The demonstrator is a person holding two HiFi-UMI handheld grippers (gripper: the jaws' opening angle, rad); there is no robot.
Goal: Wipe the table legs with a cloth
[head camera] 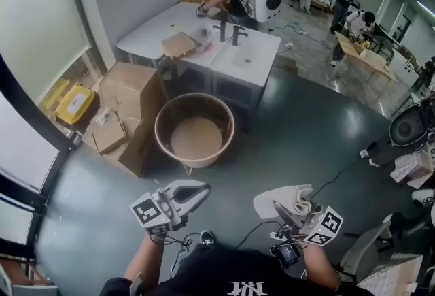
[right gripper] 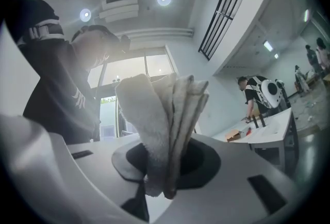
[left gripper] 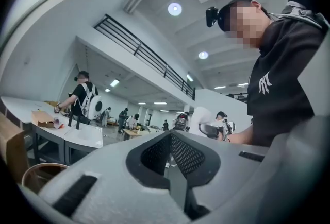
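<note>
The right gripper [head camera: 293, 216] pinched a folded white cloth [head camera: 282, 201] tight between its jaws. The left gripper [head camera: 196, 192] was closed on nothing. The white table [head camera: 178, 24] stood well apart at twelve o'clock, behind a round tub [head camera: 160, 126], with boxes [head camera: 132, 94] at ten. To wipe well, I judged, skirt the tub, crouch, and press the cloth's broad fold along each leg. The floor [head camera: 299, 131] was dark and glossy, the hall busy.
</note>
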